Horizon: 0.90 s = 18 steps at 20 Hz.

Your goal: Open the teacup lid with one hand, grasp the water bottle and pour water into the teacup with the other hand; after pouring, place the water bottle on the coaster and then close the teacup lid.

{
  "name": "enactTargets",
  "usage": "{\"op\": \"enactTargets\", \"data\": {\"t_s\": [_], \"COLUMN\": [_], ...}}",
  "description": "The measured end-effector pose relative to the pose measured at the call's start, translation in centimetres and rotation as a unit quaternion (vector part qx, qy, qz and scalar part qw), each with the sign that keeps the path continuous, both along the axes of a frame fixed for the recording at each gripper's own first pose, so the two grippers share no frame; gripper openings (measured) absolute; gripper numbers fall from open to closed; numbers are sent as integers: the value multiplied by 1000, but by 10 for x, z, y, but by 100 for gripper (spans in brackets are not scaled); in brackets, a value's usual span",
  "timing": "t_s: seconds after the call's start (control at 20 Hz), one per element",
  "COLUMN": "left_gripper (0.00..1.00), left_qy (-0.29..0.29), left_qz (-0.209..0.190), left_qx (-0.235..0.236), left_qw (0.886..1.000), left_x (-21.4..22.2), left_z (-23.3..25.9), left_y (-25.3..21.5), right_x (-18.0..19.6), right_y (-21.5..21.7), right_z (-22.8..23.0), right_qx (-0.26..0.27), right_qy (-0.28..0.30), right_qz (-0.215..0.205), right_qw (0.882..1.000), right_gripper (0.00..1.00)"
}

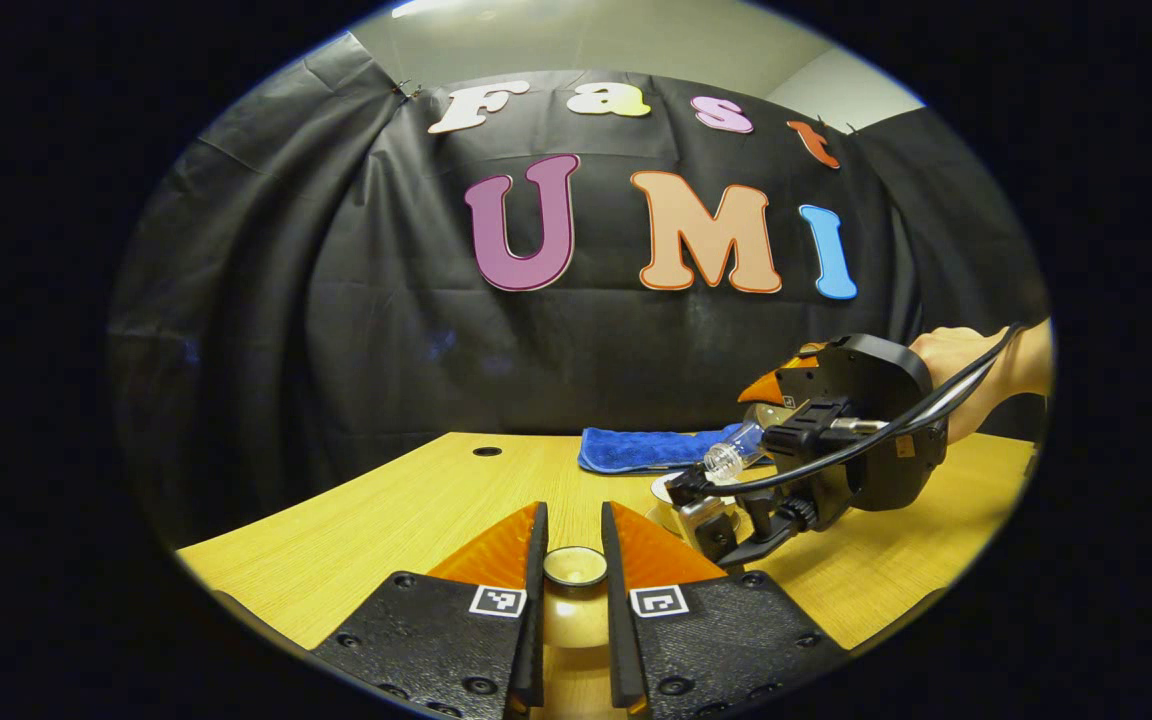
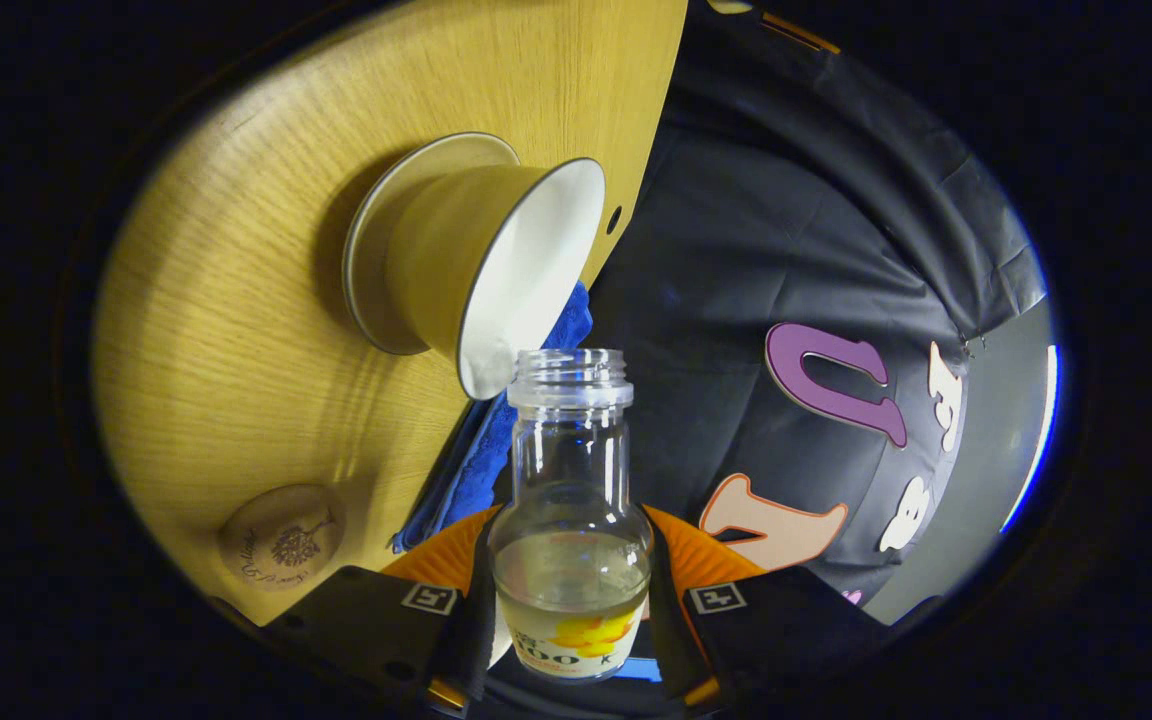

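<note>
The right tool (image 2: 569, 590) clamps the tilted water bottle (image 2: 569, 500) by the teacup (image 2: 496, 270); the left tool (image 1: 574, 575) grips the lid (image 1: 575, 566), the teacup mostly hidden.

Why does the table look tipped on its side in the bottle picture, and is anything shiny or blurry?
Right gripper view: camera rolled with the tilted water bottle, so the table stands sideways; teacup casts a shadow. Left gripper view: fisheye bends the table edge; lid looks soft up close.
</note>
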State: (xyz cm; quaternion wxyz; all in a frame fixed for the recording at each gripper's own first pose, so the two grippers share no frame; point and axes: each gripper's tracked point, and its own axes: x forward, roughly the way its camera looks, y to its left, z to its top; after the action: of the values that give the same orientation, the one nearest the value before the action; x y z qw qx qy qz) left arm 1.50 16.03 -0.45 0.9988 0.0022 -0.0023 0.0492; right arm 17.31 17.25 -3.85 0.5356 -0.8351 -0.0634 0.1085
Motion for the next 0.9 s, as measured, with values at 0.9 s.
{"op": "enactTargets", "data": {"t_s": [0.9], "left_gripper": [23], "left_qy": [2], "left_qz": [-1], "left_qx": [-1], "left_qw": [1000], "left_x": [2], "left_z": [0], "left_y": [-2], "right_x": [-10], "right_y": [-113], "right_z": [45], "right_qx": [666], "right_qy": [138], "right_qz": [-116], "right_qw": [724], "right_gripper": [67]}}
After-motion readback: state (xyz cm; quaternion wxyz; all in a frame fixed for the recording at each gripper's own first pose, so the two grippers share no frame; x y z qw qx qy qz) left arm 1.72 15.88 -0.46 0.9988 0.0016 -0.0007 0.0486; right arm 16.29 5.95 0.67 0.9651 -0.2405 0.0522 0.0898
